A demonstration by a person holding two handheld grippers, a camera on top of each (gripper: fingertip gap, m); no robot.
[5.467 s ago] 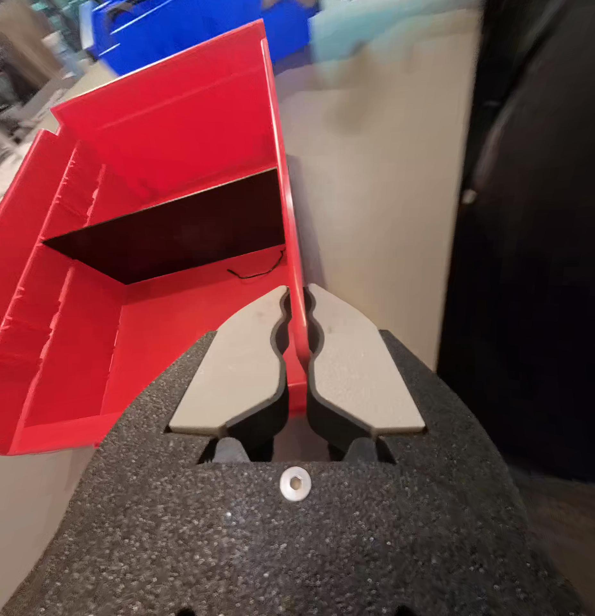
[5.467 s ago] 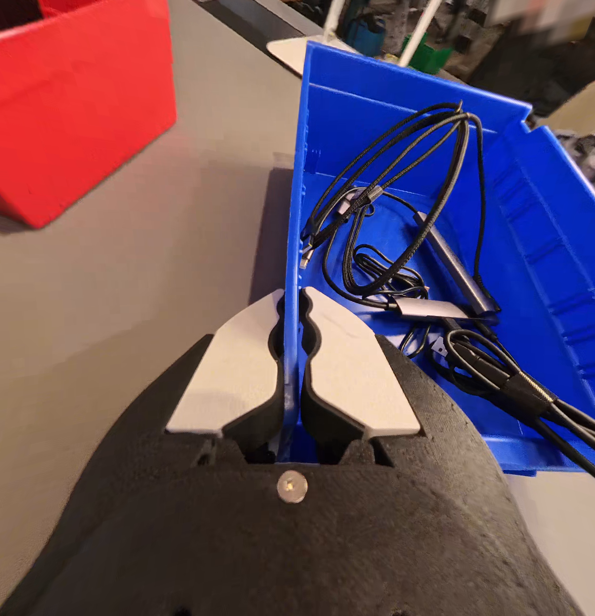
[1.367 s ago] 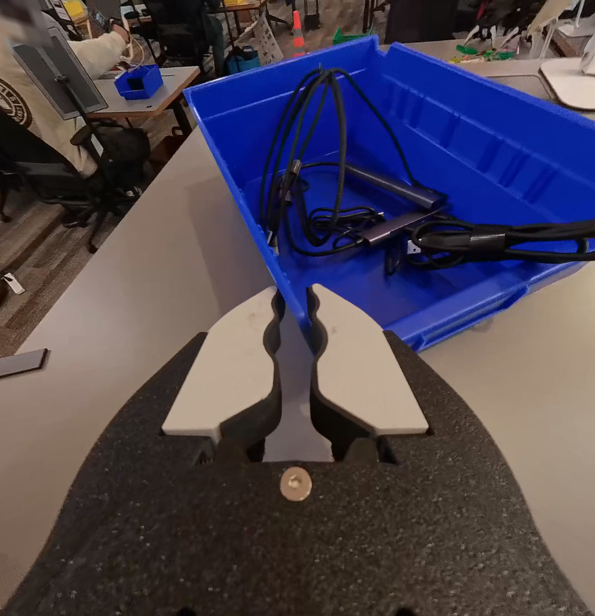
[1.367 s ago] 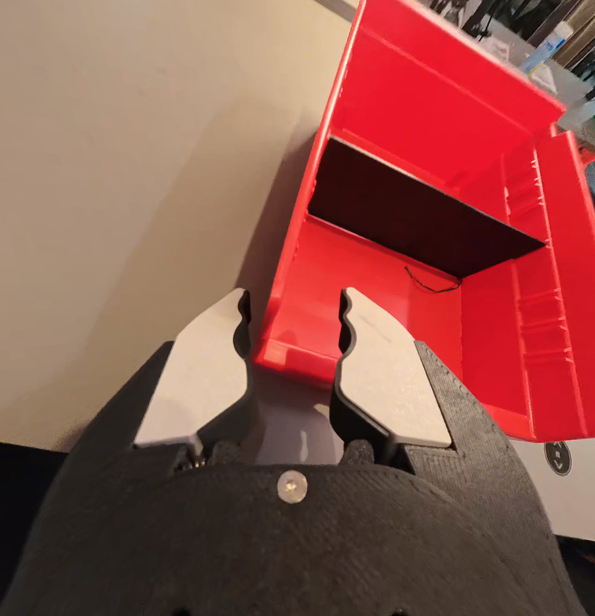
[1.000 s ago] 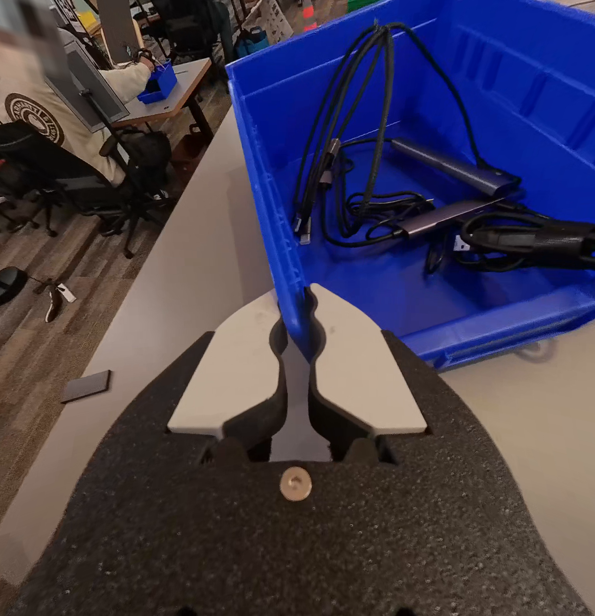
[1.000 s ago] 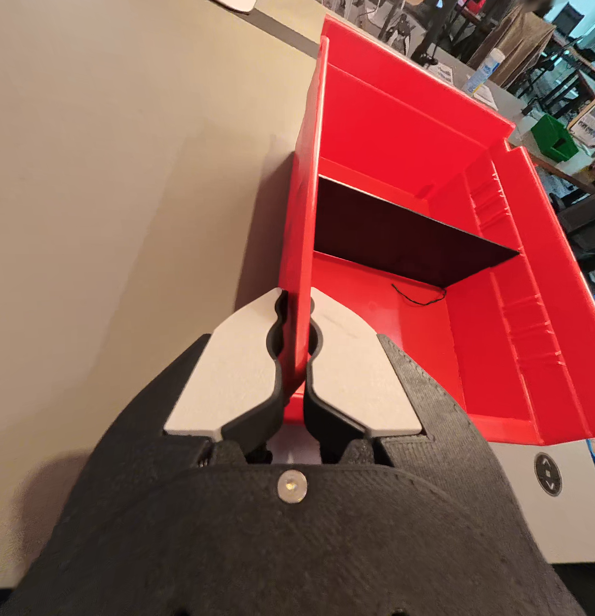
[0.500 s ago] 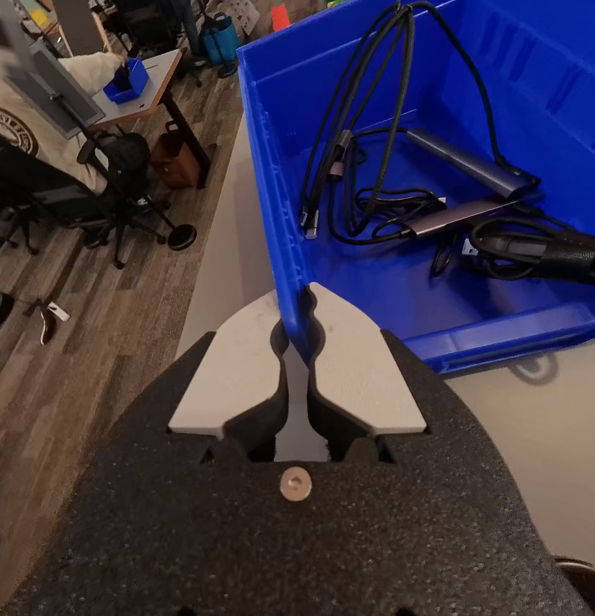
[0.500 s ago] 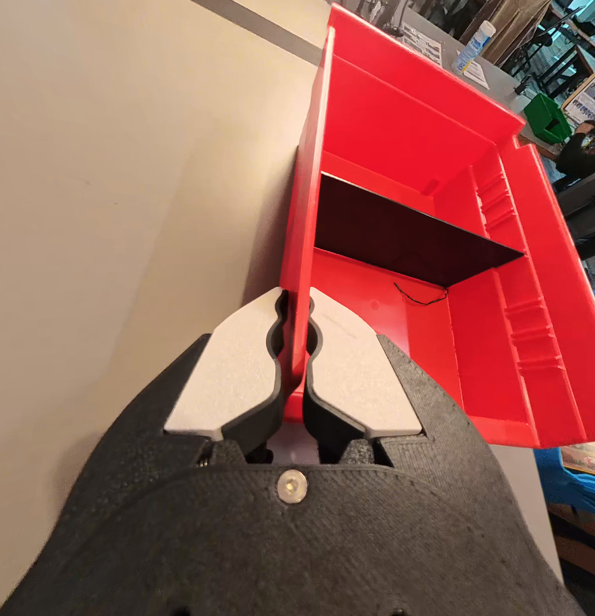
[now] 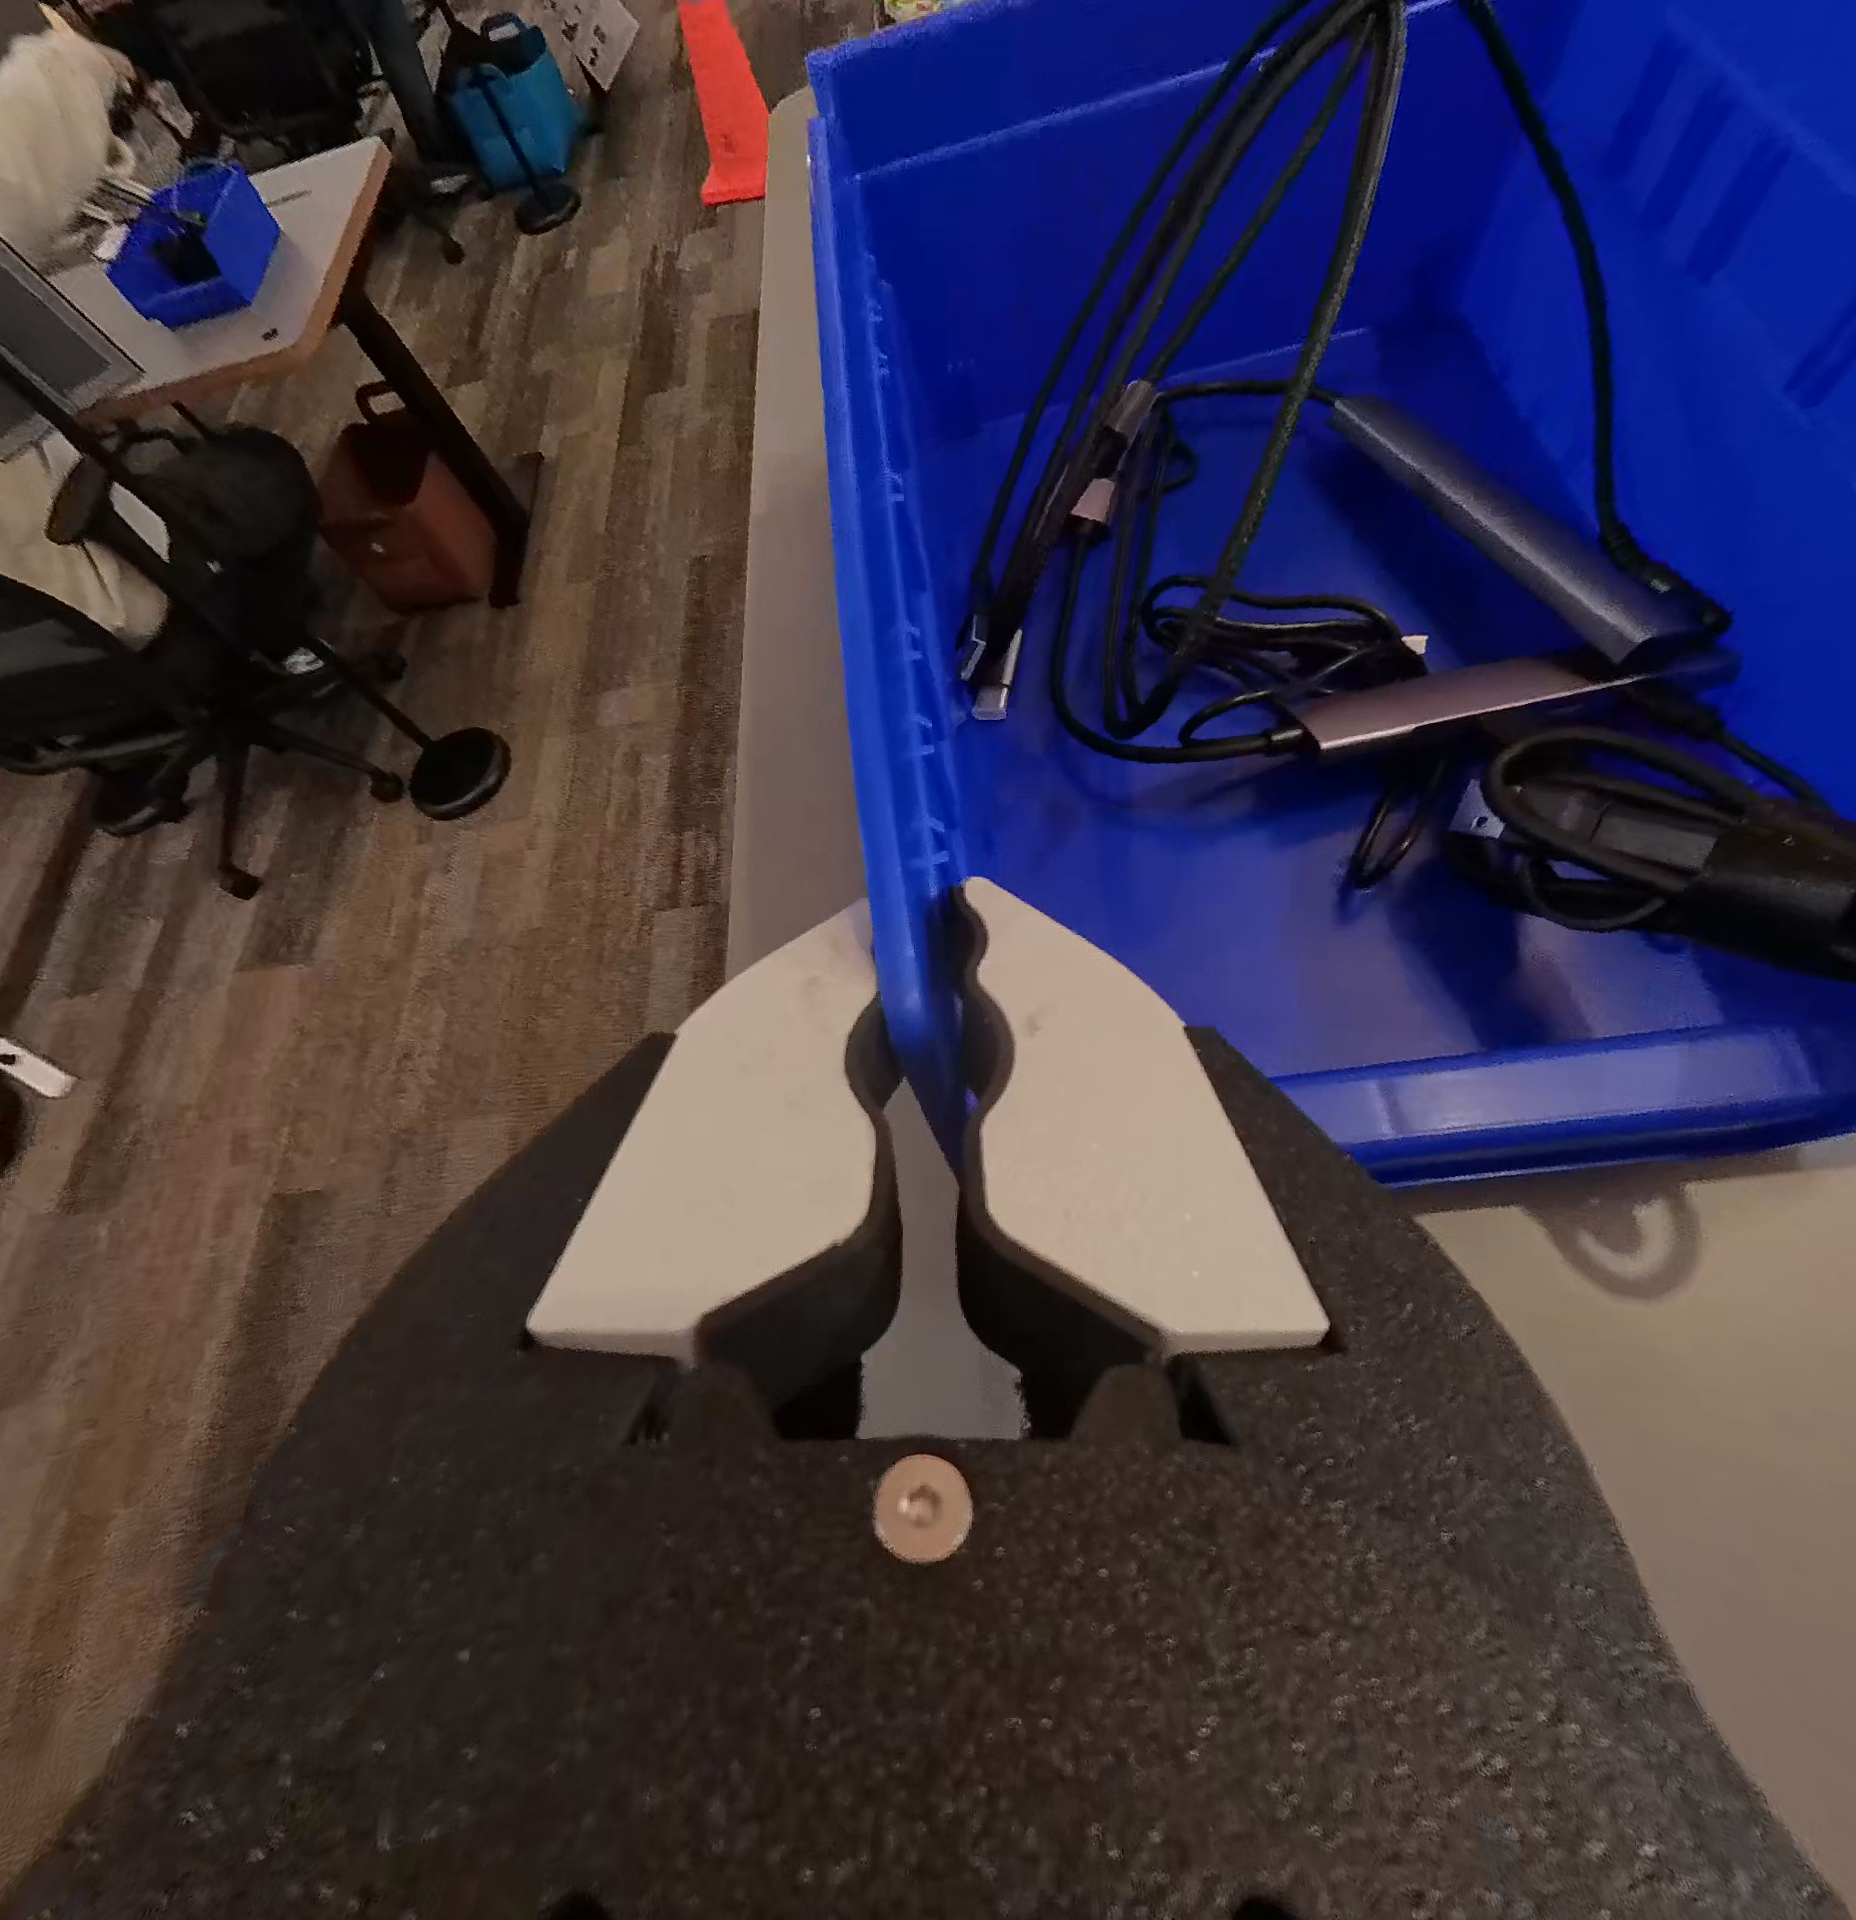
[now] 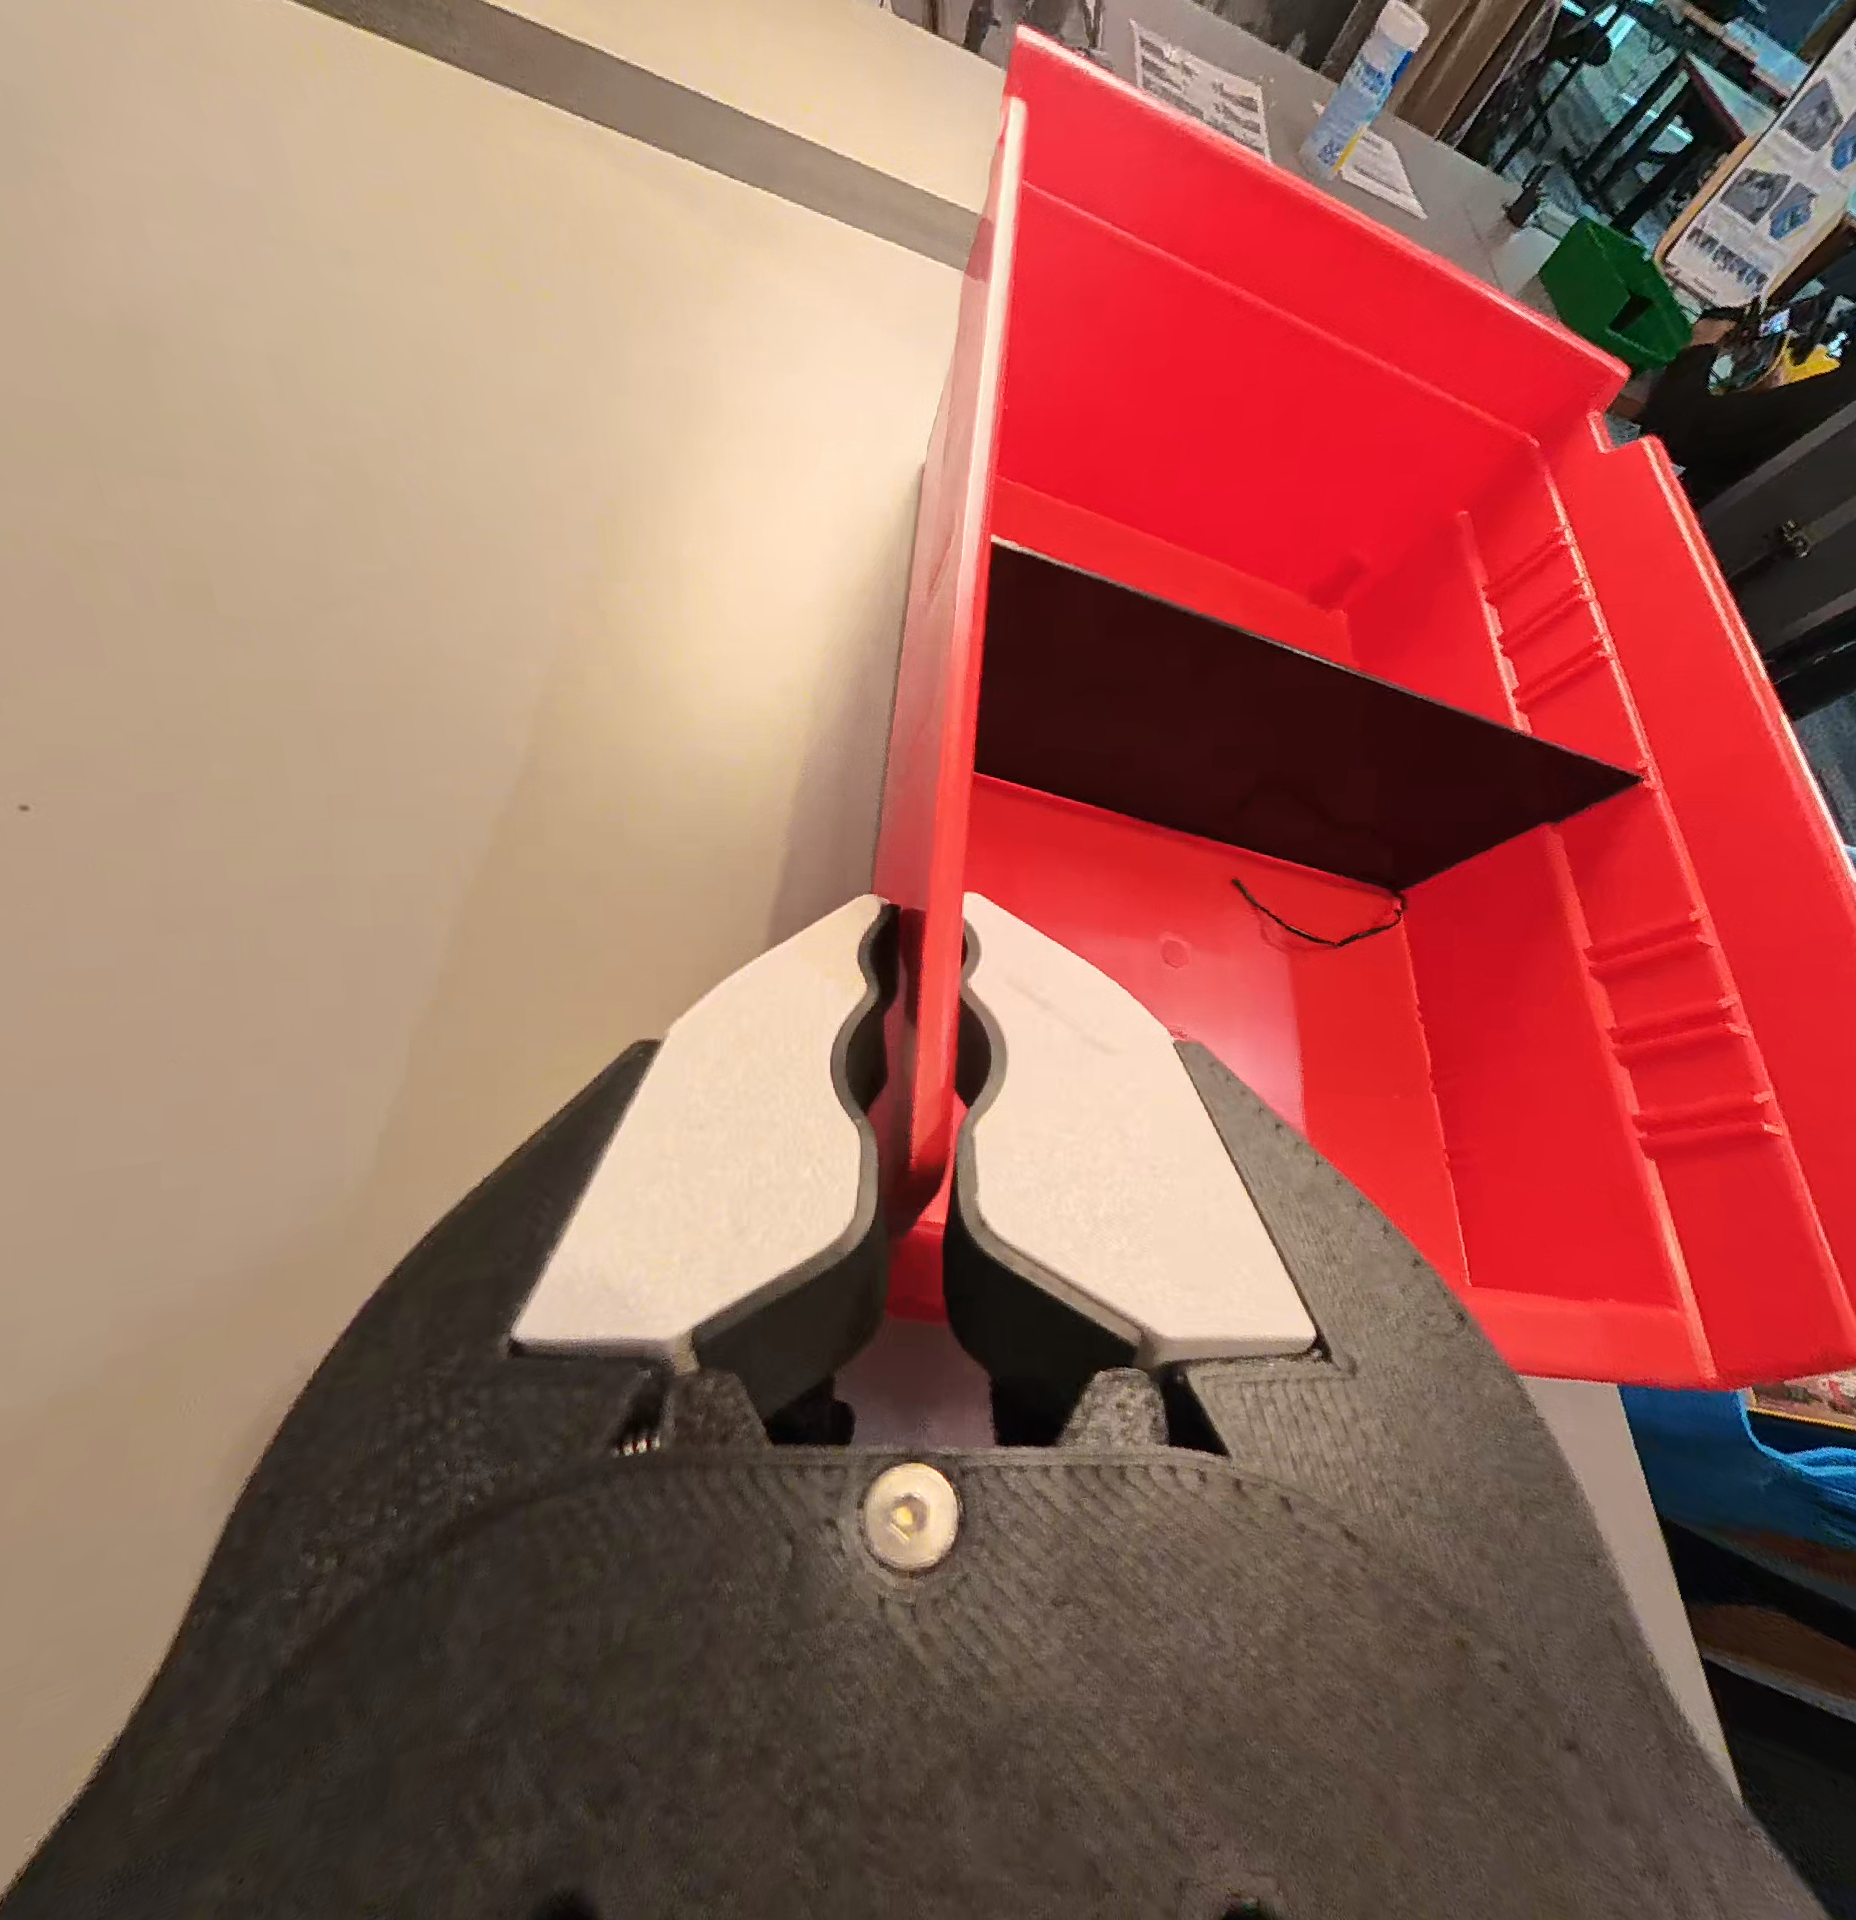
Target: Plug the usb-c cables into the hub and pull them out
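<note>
My left gripper [image 9: 922,914] is shut on the left wall of a blue bin [image 9: 882,582] near its front corner. Inside the bin lie two grey hubs [image 9: 1454,701] [image 9: 1506,520], several black USB-C cables [image 9: 1246,468] draped over the back wall, and a bundled black cable [image 9: 1734,862] at the right. My right gripper [image 10: 926,914] is shut on the left wall of a red bin [image 10: 950,727]. A black divider [image 10: 1267,727] splits the red bin; only a thin black thread [image 10: 1308,930] lies in it.
Both bins sit on a beige table [image 10: 384,520]. The blue bin's left wall is close to the table's left edge [image 9: 747,623], with wood floor, office chairs and a desk beyond. The red bin's right side overhangs the table's right edge [image 10: 1589,1455]. The grippers' ends are close to 90 cm from one another.
The blue bin has slid left with my left gripper, close to the table's left edge. The red bin has slid right with my right gripper, past the table's right edge.
</note>
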